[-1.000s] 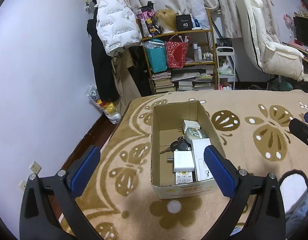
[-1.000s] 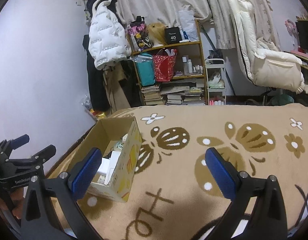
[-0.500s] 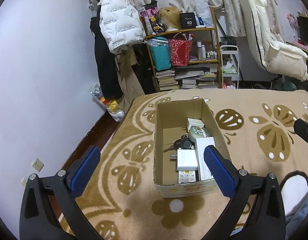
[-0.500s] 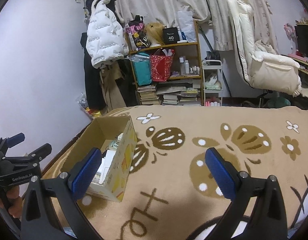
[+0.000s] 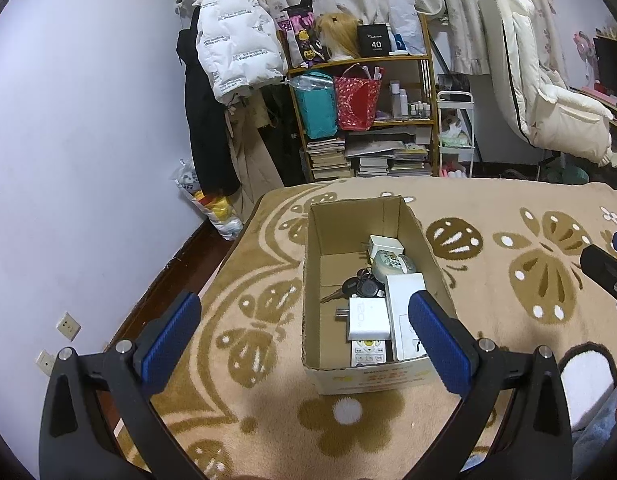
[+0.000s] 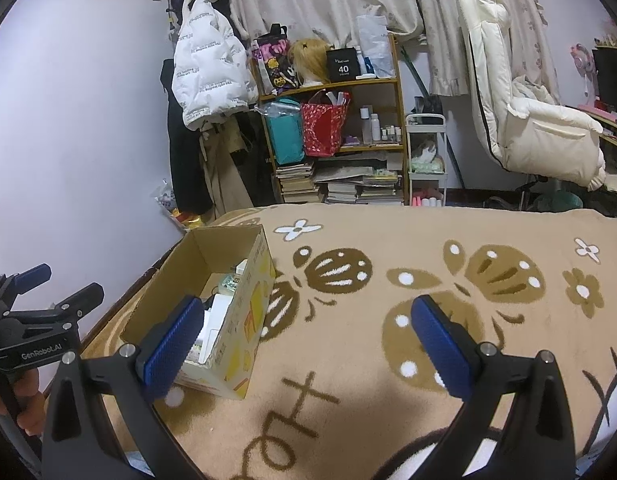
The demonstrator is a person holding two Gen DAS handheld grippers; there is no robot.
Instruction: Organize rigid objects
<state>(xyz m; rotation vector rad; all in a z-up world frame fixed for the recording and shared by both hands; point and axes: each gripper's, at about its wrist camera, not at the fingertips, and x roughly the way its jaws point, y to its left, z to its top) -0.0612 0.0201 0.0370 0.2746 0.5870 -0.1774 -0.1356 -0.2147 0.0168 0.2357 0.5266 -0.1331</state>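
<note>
— Progress check: how much of the tidying looks finished?

— Most of it, I'd judge. The cardboard box [image 5: 372,280] sits on the patterned blanket [image 5: 508,208] just ahead of the left gripper [image 5: 304,332], partly between its fingers in that view, and it already holds a small pile — a white charger [image 5: 367,319], a bunch of keys [image 5: 356,287], a white flat box [image 5: 404,304] along the side nearer the gripper's right finger, a remote [image 5: 368,354] at the near wall, and a white plug [image 5: 384,245] with a round patterned item [image 5: 392,262] further in.

— And the claws?

— Both spread wide with nothing between the pads. The right gripper [image 6: 304,340] hovers over bare blanket, the box off beyond its left finger.

— Anything left lying out?

— No loose item shows on the blanket in either view, ahead of either claw or off to the sides. What lies behind the cameras I can't tell. From this, the sorting looks done or nearly so — unless more pieces wait out of view.
</note>
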